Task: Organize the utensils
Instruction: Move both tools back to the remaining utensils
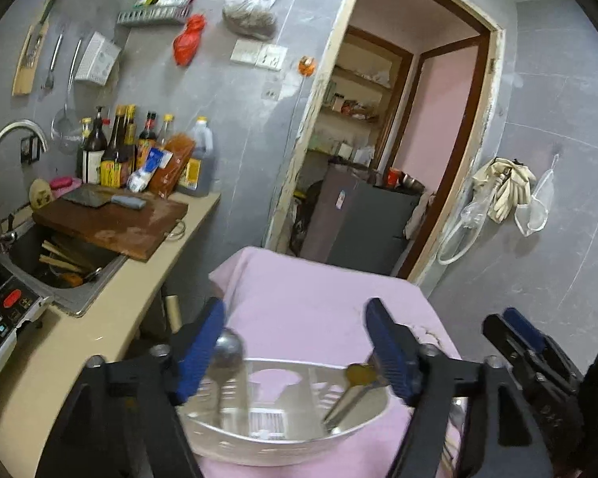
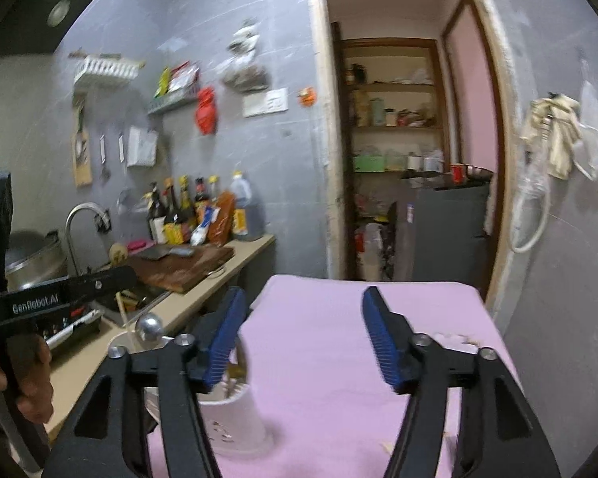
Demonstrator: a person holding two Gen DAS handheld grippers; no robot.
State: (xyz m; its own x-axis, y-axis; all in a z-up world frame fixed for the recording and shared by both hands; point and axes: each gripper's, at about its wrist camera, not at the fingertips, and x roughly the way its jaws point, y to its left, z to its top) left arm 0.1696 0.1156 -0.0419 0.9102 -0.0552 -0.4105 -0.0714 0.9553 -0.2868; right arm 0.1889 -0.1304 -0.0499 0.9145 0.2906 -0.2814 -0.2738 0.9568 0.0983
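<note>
Here the left gripper (image 1: 295, 344) hangs over a white holder (image 1: 287, 410) that sits on the pink cloth (image 1: 319, 310). Its two blue fingers (image 1: 201, 348) are spread wide and hold nothing. The holder is just under and between them, close to the camera.

Inside the holder a metal spoon (image 1: 229, 352) stands up on the left side, its round bowl at the top, right beside the left finger. I cannot tell if they touch. On the right side leans another utensil with a yellow end (image 1: 360, 374), just next to the right finger. I think they stand in the holder because that is where the utensils are meant to go, handles down, so they stay neat.

The right gripper (image 2: 303, 344) is also spread wide and empty. It hangs over the pink cloth, and the same white holder (image 2: 235, 422) stands low and to the left of it, partly hidden behind its left finger. The spoon's round top (image 2: 149, 326) pokes up further left.

Both grippers look ready to grab, not carry. More utensils may lie low on the right of the cloth, but that spot is too hidden to tell.
</note>
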